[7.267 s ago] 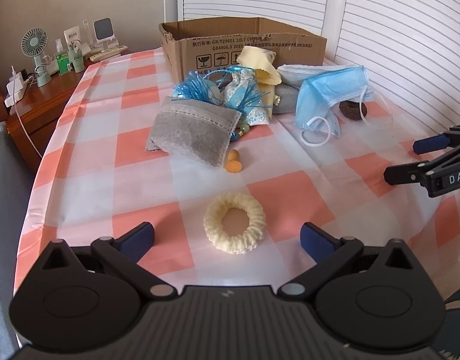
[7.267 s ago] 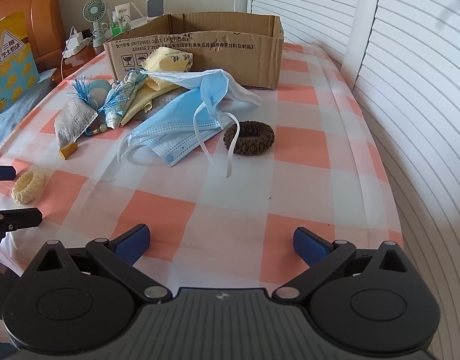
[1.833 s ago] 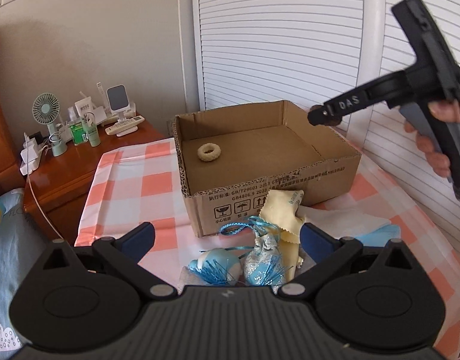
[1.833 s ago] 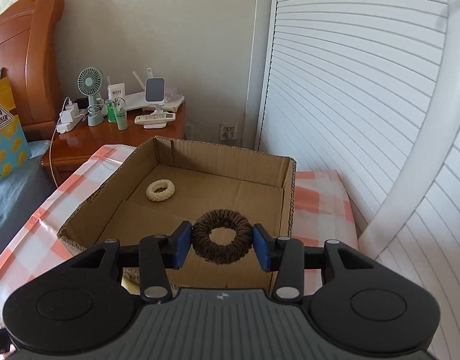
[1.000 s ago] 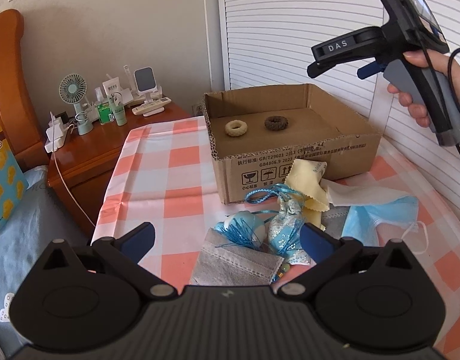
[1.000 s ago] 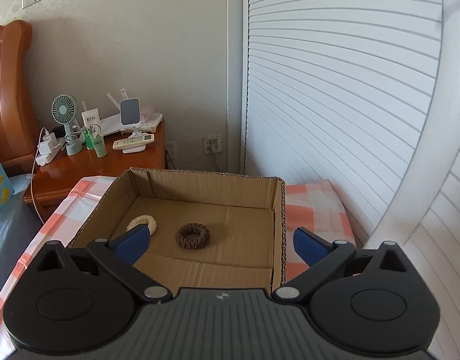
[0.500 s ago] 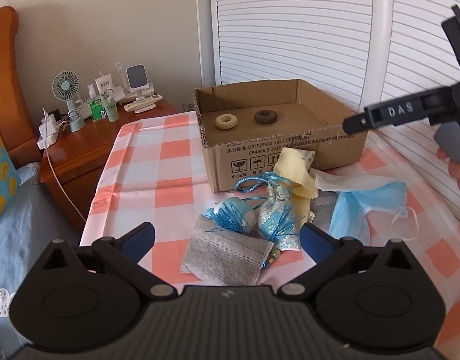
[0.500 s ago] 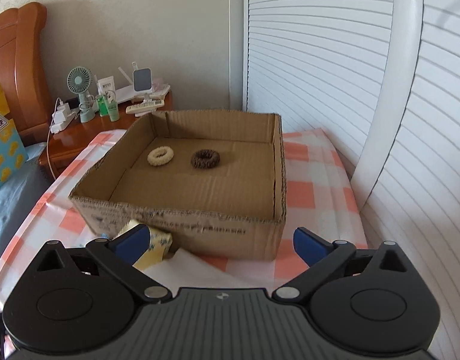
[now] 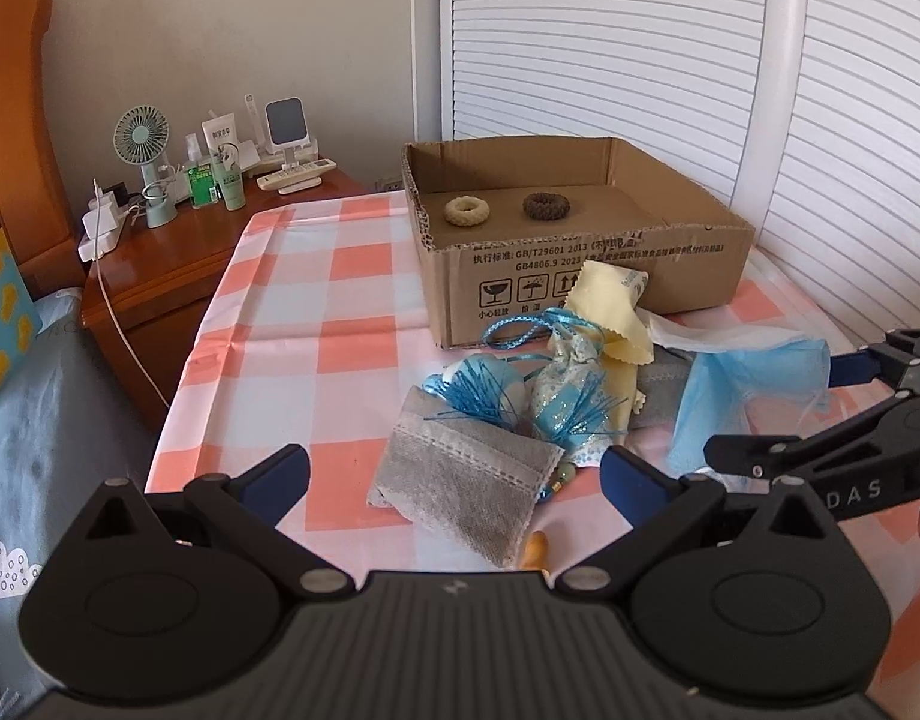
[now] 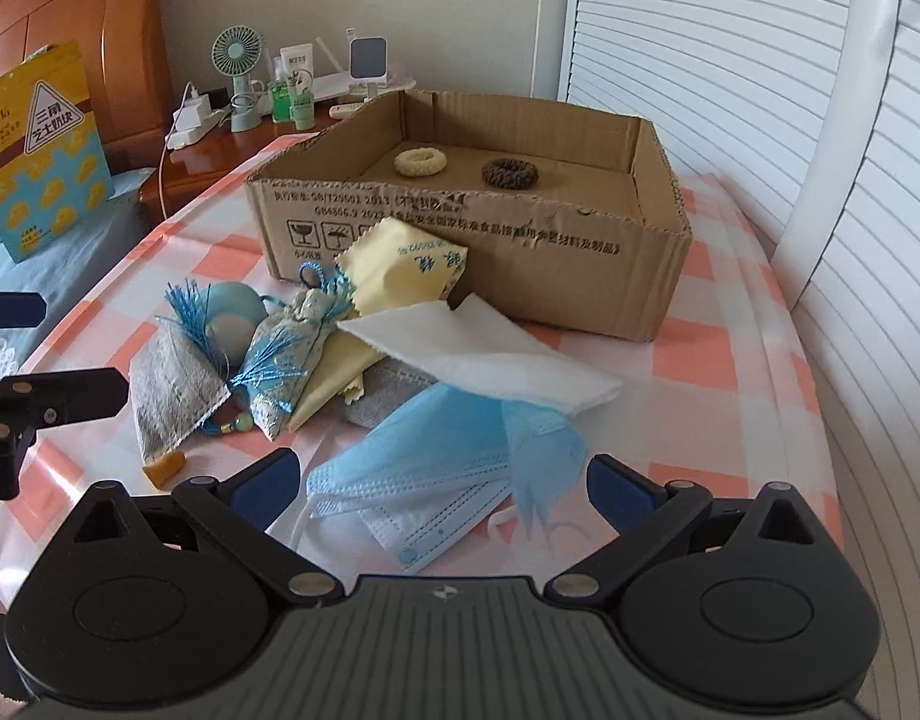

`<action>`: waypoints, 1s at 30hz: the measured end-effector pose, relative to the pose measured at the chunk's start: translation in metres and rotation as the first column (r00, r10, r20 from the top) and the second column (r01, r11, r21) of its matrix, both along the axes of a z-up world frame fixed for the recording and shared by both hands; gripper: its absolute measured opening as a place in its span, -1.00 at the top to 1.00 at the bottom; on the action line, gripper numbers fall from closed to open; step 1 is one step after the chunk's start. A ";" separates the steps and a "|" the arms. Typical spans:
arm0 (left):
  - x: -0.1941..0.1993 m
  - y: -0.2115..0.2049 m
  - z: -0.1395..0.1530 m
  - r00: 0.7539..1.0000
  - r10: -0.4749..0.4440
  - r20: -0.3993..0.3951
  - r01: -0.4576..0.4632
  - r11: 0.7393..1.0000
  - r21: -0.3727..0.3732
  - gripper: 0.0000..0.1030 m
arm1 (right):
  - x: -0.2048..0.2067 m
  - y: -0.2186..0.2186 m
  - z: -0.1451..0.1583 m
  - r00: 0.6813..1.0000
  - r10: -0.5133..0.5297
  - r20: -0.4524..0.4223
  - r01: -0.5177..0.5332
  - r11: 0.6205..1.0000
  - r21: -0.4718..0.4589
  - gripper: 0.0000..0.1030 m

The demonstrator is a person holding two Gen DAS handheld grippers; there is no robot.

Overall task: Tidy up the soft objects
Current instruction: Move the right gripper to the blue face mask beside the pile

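A cardboard box (image 9: 592, 276) (image 10: 460, 240) holds a cream scrunchie (image 9: 466, 210) (image 10: 421, 162) and a brown scrunchie (image 9: 547, 205) (image 10: 510, 172). In front of it lies a pile: a grey pouch (image 9: 466, 474) (image 10: 169, 387), blue tasselled sachets (image 9: 556, 396) (image 10: 286, 348), a yellow cloth (image 9: 607, 306) (image 10: 400, 267), a white cloth (image 10: 490, 354) and blue face masks (image 9: 754, 384) (image 10: 448, 468). My left gripper (image 9: 454, 480) is open and empty above the grey pouch. My right gripper (image 10: 439, 483) is open and empty over the masks.
The table has an orange and white checked cloth (image 9: 304, 324). A wooden nightstand (image 9: 178, 246) at the left carries a small fan (image 9: 142, 144), bottles and chargers. White slatted doors (image 9: 610, 42) stand behind. A small orange object (image 9: 535, 549) lies by the pouch.
Both grippers have come down and back from the box toward the pile. The right gripper now hovers low over the masks; both scrunchies stay in the box.
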State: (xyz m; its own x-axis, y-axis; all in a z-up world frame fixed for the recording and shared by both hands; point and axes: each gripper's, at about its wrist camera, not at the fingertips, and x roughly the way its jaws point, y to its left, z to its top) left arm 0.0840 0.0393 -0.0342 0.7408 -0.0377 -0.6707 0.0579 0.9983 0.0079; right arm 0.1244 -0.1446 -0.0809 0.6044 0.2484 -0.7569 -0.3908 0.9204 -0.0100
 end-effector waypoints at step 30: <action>0.003 0.006 -0.008 0.999 0.012 -0.030 -0.013 0.999 -0.032 -0.99 | -0.010 0.024 -0.004 0.991 0.120 0.063 -0.119 0.993 -0.008 -1.00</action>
